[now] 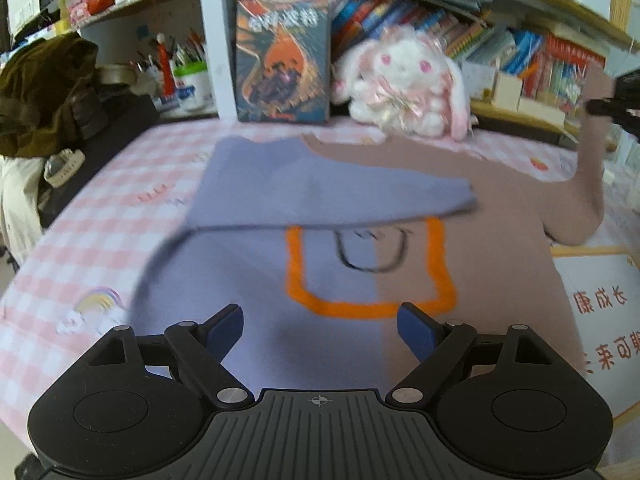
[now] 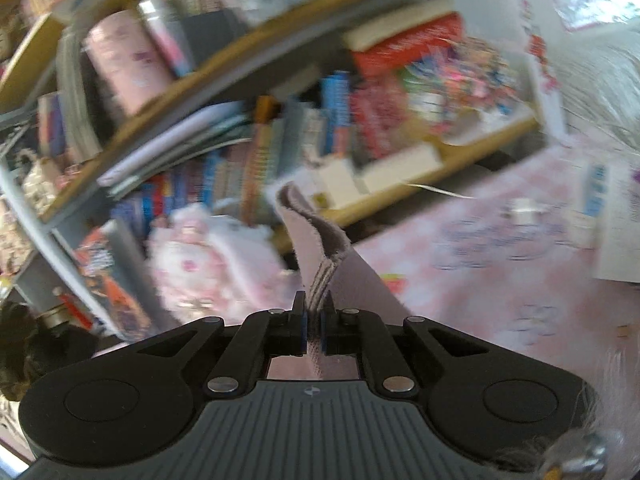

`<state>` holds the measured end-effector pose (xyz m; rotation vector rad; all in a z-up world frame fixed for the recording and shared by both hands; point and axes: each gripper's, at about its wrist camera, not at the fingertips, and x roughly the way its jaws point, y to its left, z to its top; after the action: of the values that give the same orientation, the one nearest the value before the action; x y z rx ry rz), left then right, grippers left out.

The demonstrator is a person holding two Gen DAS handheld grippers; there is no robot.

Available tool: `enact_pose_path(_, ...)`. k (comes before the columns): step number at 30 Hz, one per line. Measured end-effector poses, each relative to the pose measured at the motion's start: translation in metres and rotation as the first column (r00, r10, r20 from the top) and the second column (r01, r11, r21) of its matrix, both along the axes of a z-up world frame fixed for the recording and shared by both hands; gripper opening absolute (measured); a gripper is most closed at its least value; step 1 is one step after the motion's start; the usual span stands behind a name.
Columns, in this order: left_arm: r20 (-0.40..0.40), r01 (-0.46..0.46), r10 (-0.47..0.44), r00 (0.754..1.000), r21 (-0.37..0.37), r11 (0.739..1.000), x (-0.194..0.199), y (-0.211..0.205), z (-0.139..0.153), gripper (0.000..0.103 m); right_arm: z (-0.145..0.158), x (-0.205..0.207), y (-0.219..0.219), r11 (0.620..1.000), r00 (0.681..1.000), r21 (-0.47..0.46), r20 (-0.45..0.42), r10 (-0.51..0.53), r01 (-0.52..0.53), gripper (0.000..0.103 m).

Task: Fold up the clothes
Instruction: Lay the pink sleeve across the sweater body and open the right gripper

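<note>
**One sleeve folded in, the other pinched in my right jaws**

The sweater [image 1: 360,264], half lilac and half dusty pink with an orange outline on its chest, lies spread on the pink checked tablecloth [image 1: 80,248]. Its lilac sleeve [image 1: 320,192] is folded across the chest, above the orange outline. My left gripper [image 1: 320,330] hovers over the sweater's hem, jaws spread wide with nothing between them. My right gripper [image 2: 315,328] is clenched on the ribbed cuff of the pink sleeve [image 2: 316,236], lifted off the cloth on the sweater's far right side. Beyond the sweater's collar sit a white plush bunny [image 1: 404,84] and an upright book [image 1: 284,56].
</note>
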<state>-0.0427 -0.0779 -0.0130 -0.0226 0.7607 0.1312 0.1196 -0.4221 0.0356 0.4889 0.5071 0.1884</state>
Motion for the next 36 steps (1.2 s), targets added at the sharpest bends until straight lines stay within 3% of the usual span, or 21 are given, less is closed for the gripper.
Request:
enact_pose_path(9, 0.052, 0.021, -0.021, 0.998, -0.011, 1.000, -0.010, 0.074, 0.006, 0.087, 0.023, 0.012, 0.122, 0.995, 0.994, -0.019, 0.045, 0.095, -0.094, 0.005)
enact_pose_path(15, 0.067, 0.028, -0.027, 0.997, -0.014, 1.000, -0.012, 0.111, 0.007, 0.087, 0.029, 0.015, 0.180, 0.993, 0.992, -0.032, 0.049, 0.117, -0.116, 0.005)
enact_pose_path(29, 0.076, 0.028, -0.025, 0.997, -0.036, 0.999, -0.016, 0.152, 0.006, 0.087, 0.027, 0.020, 0.254, 0.984, 0.988, -0.103, 0.027, 0.150, -0.147, 0.005)
enact_pose_path(36, 0.064, 0.006, -0.004, 0.998, -0.036, 0.999, -0.021, 0.166, 0.004, 0.087, 0.010, 0.030, 0.289, 0.972, 0.982, -0.141, -0.038, 0.187, -0.190, 0.005)
